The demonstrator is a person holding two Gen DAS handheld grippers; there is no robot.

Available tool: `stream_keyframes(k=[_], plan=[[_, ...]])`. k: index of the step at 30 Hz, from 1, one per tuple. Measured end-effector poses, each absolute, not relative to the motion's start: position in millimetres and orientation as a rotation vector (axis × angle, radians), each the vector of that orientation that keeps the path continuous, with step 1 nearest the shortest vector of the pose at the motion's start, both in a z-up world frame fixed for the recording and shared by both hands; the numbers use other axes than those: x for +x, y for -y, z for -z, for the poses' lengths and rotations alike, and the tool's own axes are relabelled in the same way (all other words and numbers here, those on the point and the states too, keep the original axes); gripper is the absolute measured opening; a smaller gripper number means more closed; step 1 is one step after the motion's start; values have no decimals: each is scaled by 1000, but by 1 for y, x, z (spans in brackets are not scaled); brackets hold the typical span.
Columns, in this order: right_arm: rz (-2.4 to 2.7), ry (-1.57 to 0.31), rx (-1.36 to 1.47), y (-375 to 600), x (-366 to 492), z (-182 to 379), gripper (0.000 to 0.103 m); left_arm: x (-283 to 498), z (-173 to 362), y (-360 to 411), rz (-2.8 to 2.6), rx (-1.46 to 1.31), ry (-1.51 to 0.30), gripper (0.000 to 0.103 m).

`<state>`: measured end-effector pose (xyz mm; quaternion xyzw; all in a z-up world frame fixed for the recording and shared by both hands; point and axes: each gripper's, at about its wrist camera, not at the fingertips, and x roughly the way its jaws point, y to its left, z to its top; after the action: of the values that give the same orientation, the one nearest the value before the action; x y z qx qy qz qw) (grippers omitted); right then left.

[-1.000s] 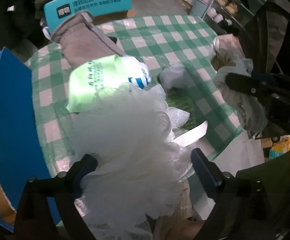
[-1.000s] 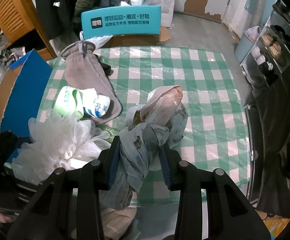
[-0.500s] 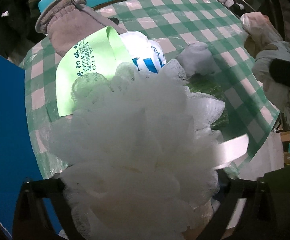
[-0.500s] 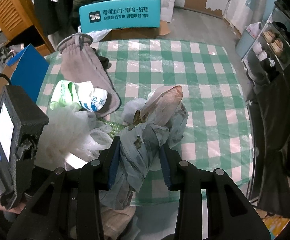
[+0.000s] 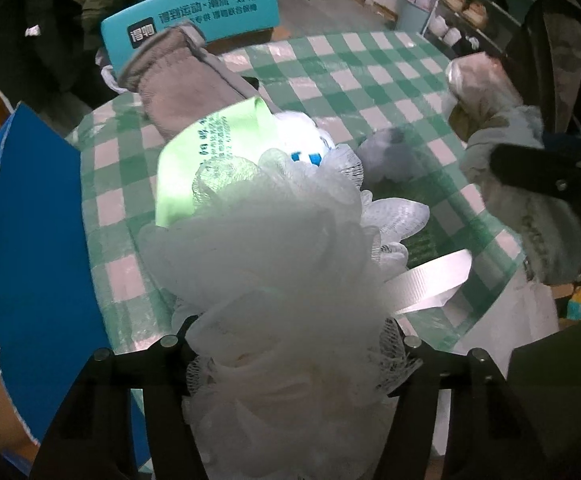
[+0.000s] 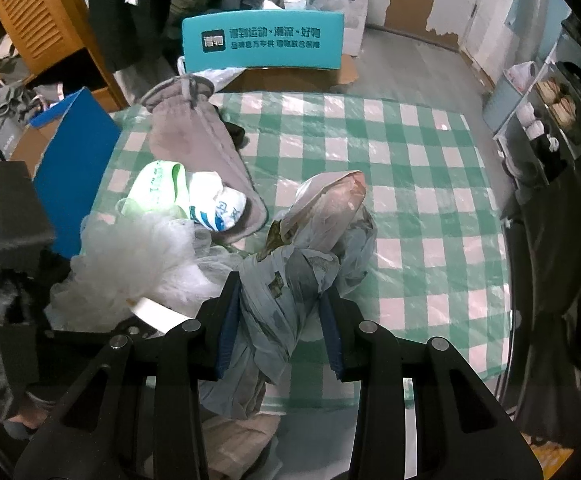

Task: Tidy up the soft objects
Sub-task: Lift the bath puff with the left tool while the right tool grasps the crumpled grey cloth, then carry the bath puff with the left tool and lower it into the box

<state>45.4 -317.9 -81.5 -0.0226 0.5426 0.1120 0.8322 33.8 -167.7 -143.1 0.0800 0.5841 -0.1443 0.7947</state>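
the left gripper [image 5: 294,344] points steeply down at the near edge of the tabletop [image 5: 370,80], and its jaws are closing around the white mesh bath pouf [image 5: 282,248], which fills the gap between them. the netting bulges well past both fingers, so the squeeze looks aimed at gathering the loose mass into something that can be lifted; its white ribbon loop [image 5: 430,280] sticks out to the right of the jaws. just beyond the pouf lie a green-and-white plastic bag [image 5: 210,148] and a grey fleece mitten [image 5: 186,88].

the right gripper [image 6: 278,320] holds a twisted bundle of pale plastic bags [image 6: 290,272], jaws narrow and pinching its waist, with the pink-brown top [image 6: 330,196] standing up ahead of them. holding it clear likely keeps that hand's load out of the way while the left hand works.

compared with a second ago, the left jaws are far narrower: they stood wide to either side of the pouf, and now press into it. the right grip and bundle look unchanged.
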Motion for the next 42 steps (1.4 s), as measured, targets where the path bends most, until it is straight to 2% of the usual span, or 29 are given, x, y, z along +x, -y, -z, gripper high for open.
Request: stream_keyframes(k=[19, 42], plan=[[-288, -1068, -46, 301, 41, 45, 36, 27, 55, 124, 298, 49, -1063, 62], [-383, -1027, -101, 237, 46, 19, 36, 28, 10, 44, 186, -60, -952, 59]])
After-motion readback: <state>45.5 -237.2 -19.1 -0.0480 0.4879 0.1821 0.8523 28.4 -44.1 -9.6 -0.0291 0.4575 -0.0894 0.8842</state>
